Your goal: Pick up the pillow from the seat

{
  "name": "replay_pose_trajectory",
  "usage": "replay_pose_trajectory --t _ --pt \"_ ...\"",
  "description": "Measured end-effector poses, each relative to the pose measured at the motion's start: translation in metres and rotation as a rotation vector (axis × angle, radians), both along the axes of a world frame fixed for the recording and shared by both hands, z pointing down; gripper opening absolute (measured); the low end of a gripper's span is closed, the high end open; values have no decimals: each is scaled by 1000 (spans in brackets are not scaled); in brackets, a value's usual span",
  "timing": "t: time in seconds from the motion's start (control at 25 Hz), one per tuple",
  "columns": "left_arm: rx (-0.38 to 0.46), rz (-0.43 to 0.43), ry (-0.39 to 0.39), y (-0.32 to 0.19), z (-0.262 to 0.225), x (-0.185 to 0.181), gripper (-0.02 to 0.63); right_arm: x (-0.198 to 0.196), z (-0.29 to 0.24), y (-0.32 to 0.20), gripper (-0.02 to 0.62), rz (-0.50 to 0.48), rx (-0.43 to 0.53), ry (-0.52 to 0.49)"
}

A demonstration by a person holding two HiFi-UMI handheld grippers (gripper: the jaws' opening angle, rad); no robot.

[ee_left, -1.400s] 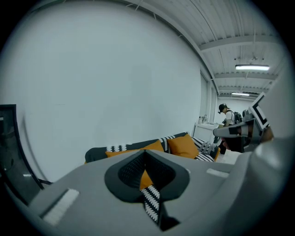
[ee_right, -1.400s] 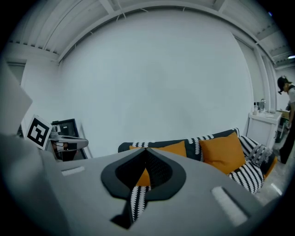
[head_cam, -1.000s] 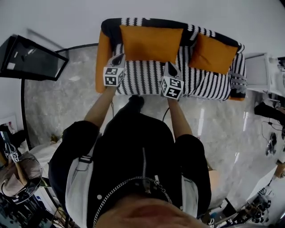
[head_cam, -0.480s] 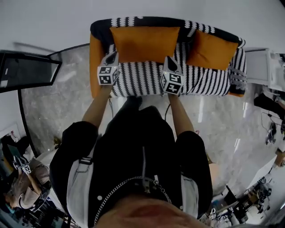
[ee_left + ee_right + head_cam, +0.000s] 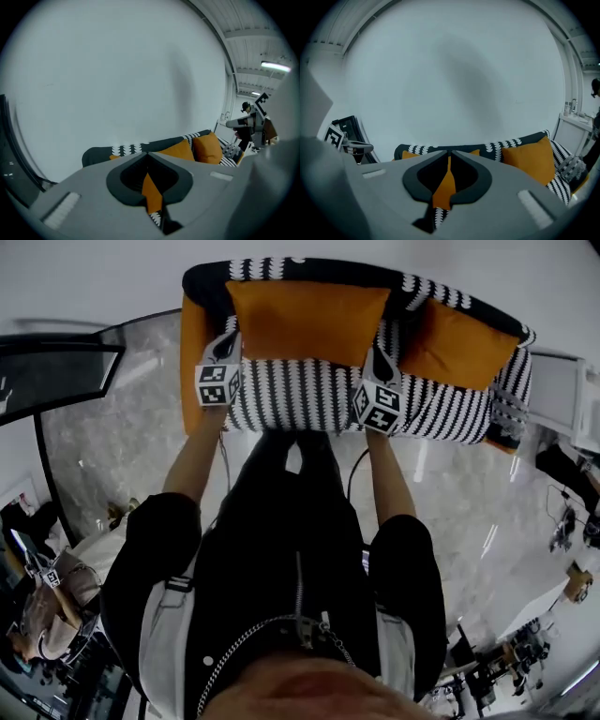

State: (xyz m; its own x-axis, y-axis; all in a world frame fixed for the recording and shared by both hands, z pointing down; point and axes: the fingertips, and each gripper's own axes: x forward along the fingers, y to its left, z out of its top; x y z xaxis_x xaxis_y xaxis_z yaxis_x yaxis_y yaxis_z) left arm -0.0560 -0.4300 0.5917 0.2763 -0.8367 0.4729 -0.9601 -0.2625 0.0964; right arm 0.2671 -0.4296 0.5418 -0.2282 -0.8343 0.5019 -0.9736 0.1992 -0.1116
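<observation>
A large orange pillow (image 5: 305,322) leans on the backrest at the left of a black-and-white striped sofa (image 5: 309,397). A second orange pillow (image 5: 459,345) leans at the right. My left gripper (image 5: 223,346) hovers shut at the large pillow's lower left corner. At its lower right corner my right gripper (image 5: 380,362) is also shut. Neither holds anything. In the left gripper view the shut jaws (image 5: 147,157) point at the sofa, with both pillows (image 5: 180,150) beyond. The right gripper view shows shut jaws (image 5: 449,153) and the right pillow (image 5: 532,159).
The sofa has an orange armrest (image 5: 192,352) on its left and stands against a white wall. A dark framed panel (image 5: 52,381) stands at the left and a white cabinet (image 5: 555,395) at the right. Marble floor (image 5: 122,456) lies in front, with cluttered gear in the lower corners.
Both grippers have moved forward over the seat, up to the large pillow's lower corners. The right one has shifted to the right. Jaws stayed shut.
</observation>
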Motion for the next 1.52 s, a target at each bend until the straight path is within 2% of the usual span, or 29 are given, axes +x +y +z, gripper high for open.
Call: replay_pose_trajectory --t 0.12,0.2,0.28,0.32,0.4,0.64,0.76,0.84,0.88,1.0,1.12,1.24,1.4,1.52 --pt "12 -65 -33 -9 13 -7 11 7 15 -21 18 -24 -13 6" --pt "12 -90 -28 -15 27 -10 11 9 25 -34 24 -40 -12 13" --pt "11 -97 -17 -21 41 -13 11 9 33 -44 31 -52 6 31" --pt "10 -96 -17 -24 48 -15 11 10 36 -48 4 -53 22 41" --pt "9 -91 -28 -31 63 -21 11 12 45 -56 5 -48 47 43" --pt "0 -84 -27 -47 106 -37 11 12 98 -77 10 -59 35 25" --pt "-20 -67 -32 -52 132 -39 11 14 134 -84 71 -92 -4 33" --pt "-35 -55 -23 -54 149 -40 13 15 157 -88 162 -106 -33 23" --pt "-41 -49 -19 -55 157 -42 46 15 167 -92 209 -112 -42 19" --pt "-54 -24 -26 -56 182 -47 97 14 196 -96 226 -138 -50 29" --pt "-87 16 -3 -53 204 -47 178 16 220 -95 338 -163 -81 33" --pt "-129 62 57 -52 221 -40 342 27 238 -99 423 -156 -118 23" --pt "-177 109 162 -53 245 -27 523 41 264 -106 470 -161 -164 -12" --pt "-214 142 189 -53 265 -18 551 40 284 -107 504 -234 -205 -18"
